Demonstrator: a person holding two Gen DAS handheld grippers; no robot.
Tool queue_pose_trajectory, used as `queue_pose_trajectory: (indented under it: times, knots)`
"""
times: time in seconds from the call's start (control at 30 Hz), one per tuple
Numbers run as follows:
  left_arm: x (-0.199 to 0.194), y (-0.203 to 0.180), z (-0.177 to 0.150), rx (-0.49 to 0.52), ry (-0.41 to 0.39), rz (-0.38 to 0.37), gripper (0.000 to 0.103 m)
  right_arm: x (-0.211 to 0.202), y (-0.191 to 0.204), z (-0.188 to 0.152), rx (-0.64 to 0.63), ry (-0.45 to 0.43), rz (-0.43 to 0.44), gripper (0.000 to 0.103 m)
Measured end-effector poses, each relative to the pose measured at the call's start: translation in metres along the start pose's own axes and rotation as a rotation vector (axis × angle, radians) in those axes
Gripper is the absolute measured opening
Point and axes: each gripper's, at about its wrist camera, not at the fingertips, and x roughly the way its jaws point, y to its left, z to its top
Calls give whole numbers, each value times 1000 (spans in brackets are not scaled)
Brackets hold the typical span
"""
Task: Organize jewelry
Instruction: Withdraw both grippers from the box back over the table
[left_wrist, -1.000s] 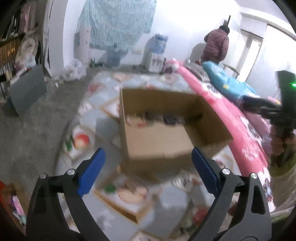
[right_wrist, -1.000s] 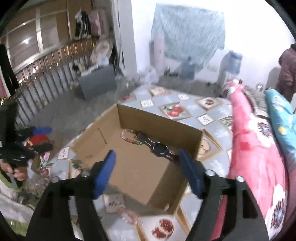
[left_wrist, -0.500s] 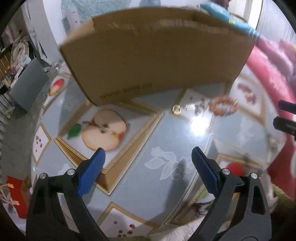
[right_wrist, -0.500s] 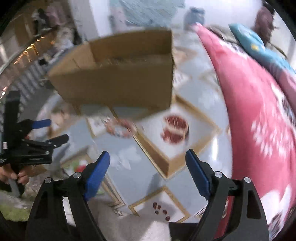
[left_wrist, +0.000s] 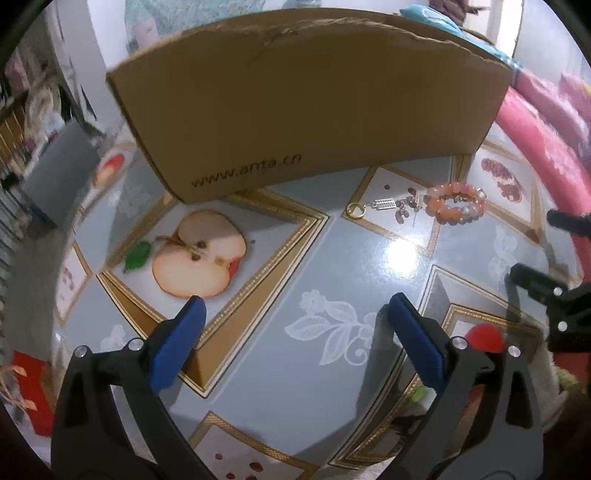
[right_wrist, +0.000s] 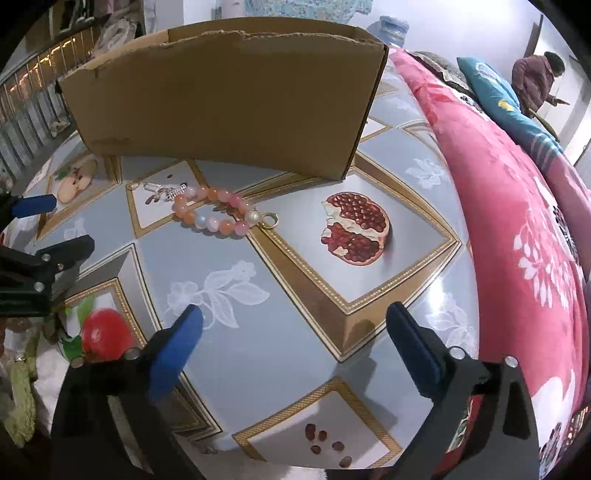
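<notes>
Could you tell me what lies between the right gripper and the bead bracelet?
Only bare tablecloth lies between the opening right gripper and bead bracelet, per the right wrist view.

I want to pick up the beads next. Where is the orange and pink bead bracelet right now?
The orange and pink bead bracelet lies on the fruit-print tablecloth, just before the brown cardboard box, beside small silver charms; right in the left wrist view.

One cardboard box (left_wrist: 310, 103) stands on the table (left_wrist: 280, 280). One beaded bracelet (right_wrist: 214, 216) of orange and pink beads lies in front of it, one small silver charm piece (left_wrist: 384, 204) beside it, and one gold ring (left_wrist: 355, 211). Two grippers, one person (right_wrist: 535, 79) in the background
</notes>
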Motion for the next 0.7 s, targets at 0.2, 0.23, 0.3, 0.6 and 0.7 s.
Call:
queue_pose_trajectory:
  times: [0.2, 0.23, 0.3, 0.6, 0.7]
  knots:
    - [-5, 5, -3, 24, -11, -16, 96, 8, -15, 1, 65, 48, 77, 97]
    - [-4, 7, -3, 24, -14, -16, 96, 9, -15, 2, 63, 46, 77, 97]
    - [-4, 11, -4, 26, -17, -17, 96, 9, -15, 1, 64, 44, 79, 97]
    - [-7, 5, -2, 46, -26, -1, 96, -1, -16, 9, 50, -20, 58, 97]
    - [-13, 7, 10, 73, -97, -14, 96, -17, -9, 11, 46, -99, 142, 97]
